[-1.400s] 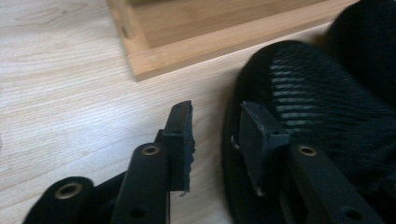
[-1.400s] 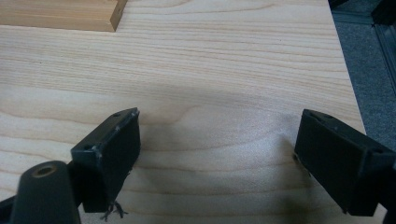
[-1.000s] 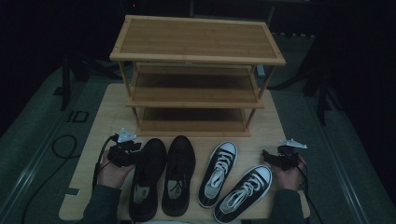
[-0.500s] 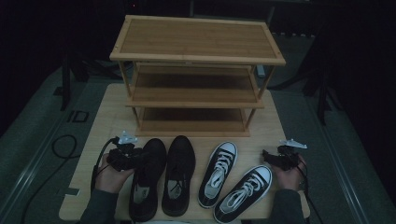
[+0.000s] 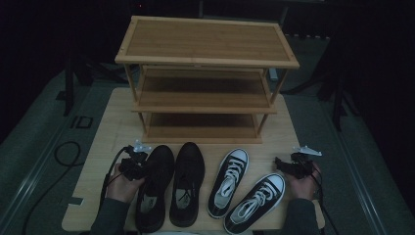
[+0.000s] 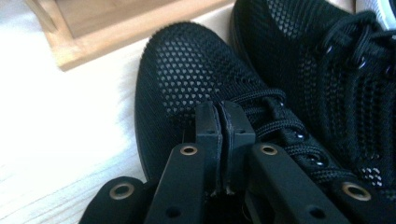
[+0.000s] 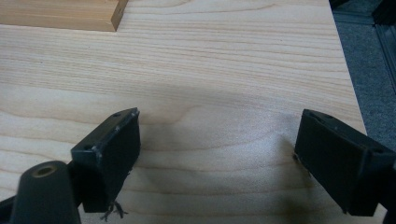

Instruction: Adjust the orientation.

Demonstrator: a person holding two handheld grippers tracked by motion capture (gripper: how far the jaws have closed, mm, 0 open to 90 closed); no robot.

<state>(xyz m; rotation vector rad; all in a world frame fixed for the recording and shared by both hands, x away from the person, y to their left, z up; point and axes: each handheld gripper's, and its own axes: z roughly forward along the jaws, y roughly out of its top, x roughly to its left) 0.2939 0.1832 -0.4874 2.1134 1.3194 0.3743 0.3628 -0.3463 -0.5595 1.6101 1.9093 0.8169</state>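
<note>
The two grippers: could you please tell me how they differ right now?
The left gripper has just closed, jaws together above the black shoe; whether they pinch it I cannot tell. The right gripper has its jaws wide apart. The left is over that shoe; the right is over bare table. Both are hand-held.

A three-tier shoe rack [image 5: 205, 73] stands at the far side of the table [image 5: 98, 127]. Near it, four shoes lie in a row: a pair of mesh shoes [image 5: 171, 188] on the left, a pair of lace-up sneakers [image 5: 242, 191] on the right. The left gripper [image 5: 132, 164] sits just left of the leftmost shoe; the right gripper [image 5: 293, 166] lies right of the sneakers.
</note>
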